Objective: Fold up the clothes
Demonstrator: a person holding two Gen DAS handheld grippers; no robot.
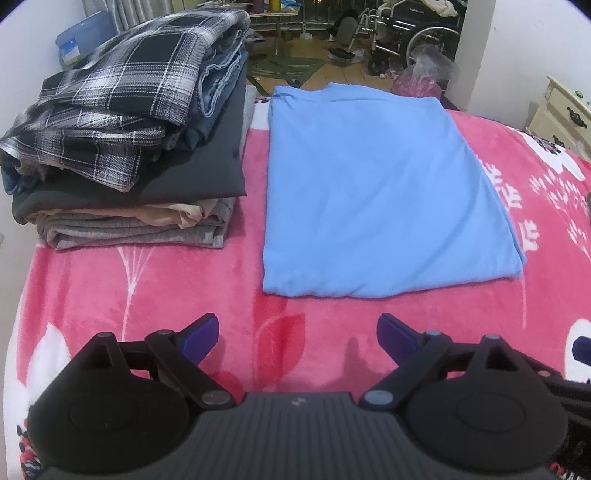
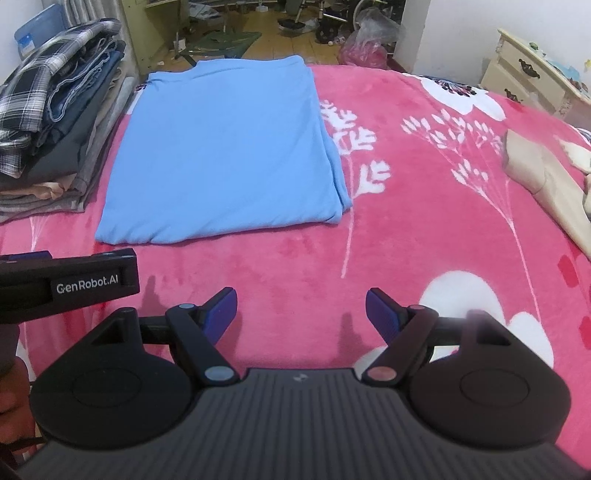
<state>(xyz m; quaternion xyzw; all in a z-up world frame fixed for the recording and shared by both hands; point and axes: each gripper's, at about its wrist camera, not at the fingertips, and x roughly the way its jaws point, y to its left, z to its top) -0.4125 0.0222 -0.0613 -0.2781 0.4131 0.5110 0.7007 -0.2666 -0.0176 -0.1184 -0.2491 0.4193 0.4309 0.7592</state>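
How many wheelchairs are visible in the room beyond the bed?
1: the wheelchair stands on the floor at far right, past the blue shirt; others may be hidden.

A bed under a pink floral blanket (image 2: 424, 229) fills the room. Beyond its far edge lies a wooden floor (image 1: 332, 70) with a green mat (image 1: 288, 66) and a wheelchair (image 1: 417, 33). Right of the bed stands a cream dresser (image 2: 532, 74) against a white wall (image 2: 480, 18).

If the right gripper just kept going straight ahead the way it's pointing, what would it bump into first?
Probably the pink blanket, then the near edge of the folded blue garment. The right gripper is open and empty; its height is unclear.
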